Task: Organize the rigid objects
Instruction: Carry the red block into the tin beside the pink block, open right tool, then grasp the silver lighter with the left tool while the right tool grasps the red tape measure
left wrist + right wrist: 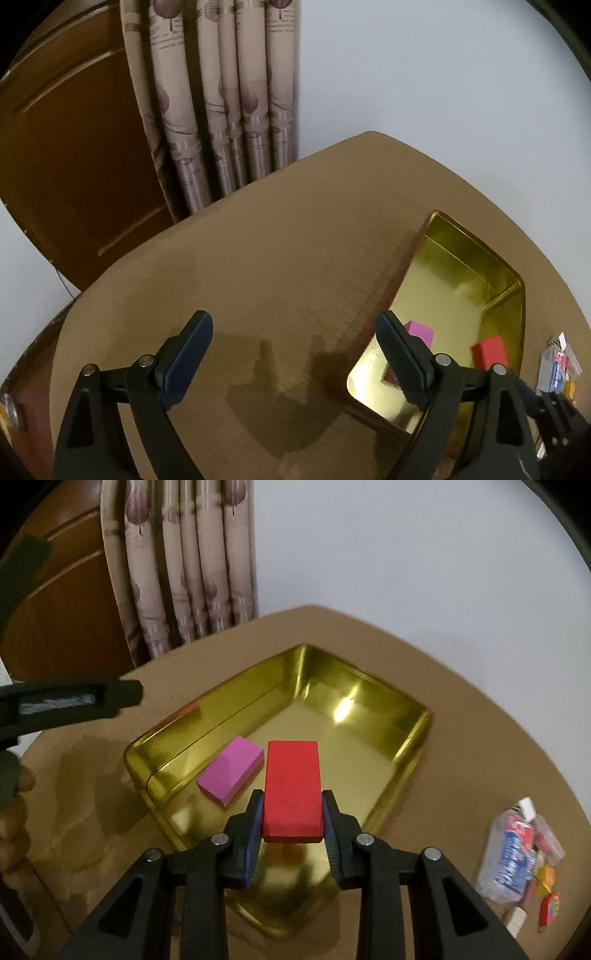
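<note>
The red block is a plain rectangular brick with a matte, faintly speckled top and crisp edges, lying flat and lengthwise along my line of sight, its far end reaching out past my fingertips. My right claw pinches it across its narrow width near the close end, both blue-edged pads pressed against its long sides, and it hangs in the air above the gold tin, over the near half of the shiny floor. That tin is a shallow rectangular tray with mirror-bright walls and rounded corners, sitting on the brown table. Inside it a pink block of similar shape lies flat on the floor toward the left wall, turned at an angle, close beside the red one as my right camera sees it but not touching it. My right claw tilts downward over the tin's near edge. My left claw is spread wide with nothing between its pads, angled down at the bare table just left of the tin, its right finger overlapping the tin's near corner in view. Off to the right of the tin a small heap of packets lies on the table.
</note>
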Demonstrator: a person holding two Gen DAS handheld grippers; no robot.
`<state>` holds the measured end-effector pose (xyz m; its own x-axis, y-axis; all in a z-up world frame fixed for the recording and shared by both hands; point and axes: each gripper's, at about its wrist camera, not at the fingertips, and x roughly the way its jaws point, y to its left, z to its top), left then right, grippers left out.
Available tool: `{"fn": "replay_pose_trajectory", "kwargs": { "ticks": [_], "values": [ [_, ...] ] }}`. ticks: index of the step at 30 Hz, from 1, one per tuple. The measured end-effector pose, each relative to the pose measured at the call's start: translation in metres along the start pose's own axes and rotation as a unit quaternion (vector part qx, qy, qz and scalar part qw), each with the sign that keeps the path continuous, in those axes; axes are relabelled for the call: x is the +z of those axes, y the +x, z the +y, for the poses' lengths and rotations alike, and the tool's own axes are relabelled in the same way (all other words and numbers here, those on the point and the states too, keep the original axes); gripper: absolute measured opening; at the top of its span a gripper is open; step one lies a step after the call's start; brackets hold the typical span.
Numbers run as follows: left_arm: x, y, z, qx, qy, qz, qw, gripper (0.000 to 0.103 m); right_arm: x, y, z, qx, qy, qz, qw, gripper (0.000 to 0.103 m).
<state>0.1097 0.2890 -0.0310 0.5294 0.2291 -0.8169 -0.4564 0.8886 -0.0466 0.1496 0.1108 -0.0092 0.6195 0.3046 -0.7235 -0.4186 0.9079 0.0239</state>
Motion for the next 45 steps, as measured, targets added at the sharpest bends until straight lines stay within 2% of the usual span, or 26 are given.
{"fn": "replay_pose_trajectory", "kwargs": {
  "ticks": [5,15,20,23,28,31,34,39,43,44,45],
  "values": [
    [0.003,0.000,0.000,-0.008,-0.004,-0.004,1.0000,0.088,0.009,0.028,-0.002,-0.002,0.013,0.031,0.999,0.030],
    [0.002,0.003,-0.001,-0.018,0.003,0.006,0.9998,0.088,0.011,0.056,0.000,-0.008,0.011,0.060,0.998,0.030],
    [0.003,0.000,0.001,-0.034,-0.002,0.004,0.9994,0.088,0.007,0.057,0.001,-0.001,0.003,0.061,0.998,0.031],
    [0.002,0.000,0.001,-0.029,0.004,0.002,0.9996,0.088,0.004,0.052,0.001,-0.005,-0.004,0.051,0.999,0.031],
    [0.001,0.001,-0.002,-0.029,0.010,0.003,0.9995,0.088,-0.001,0.025,-0.014,0.010,0.027,0.023,0.999,0.032],
    [-0.001,0.000,-0.006,-0.025,0.021,-0.001,0.9995,0.088,-0.009,-0.003,-0.032,0.026,0.054,0.000,0.998,0.032],
    [-0.003,-0.002,-0.012,-0.023,0.034,-0.004,0.9991,0.088,-0.025,-0.032,-0.059,0.016,0.073,-0.024,0.997,0.035],
    [-0.009,-0.006,-0.020,-0.023,0.055,-0.009,0.9982,0.088,-0.065,-0.068,-0.130,-0.046,0.116,-0.039,0.991,0.037],
    [-0.015,-0.007,-0.029,-0.024,0.081,-0.008,0.9964,0.088,-0.105,-0.086,-0.202,-0.115,0.169,-0.037,0.978,0.038],
    [-0.015,-0.007,-0.031,-0.025,0.086,-0.008,0.9960,0.088,-0.114,-0.090,-0.216,-0.127,0.178,-0.037,0.975,0.040],
    [-0.017,-0.007,-0.033,-0.029,0.089,-0.007,0.9956,0.088,-0.124,-0.094,-0.231,-0.143,0.186,-0.037,0.971,0.048]
  ]
}}
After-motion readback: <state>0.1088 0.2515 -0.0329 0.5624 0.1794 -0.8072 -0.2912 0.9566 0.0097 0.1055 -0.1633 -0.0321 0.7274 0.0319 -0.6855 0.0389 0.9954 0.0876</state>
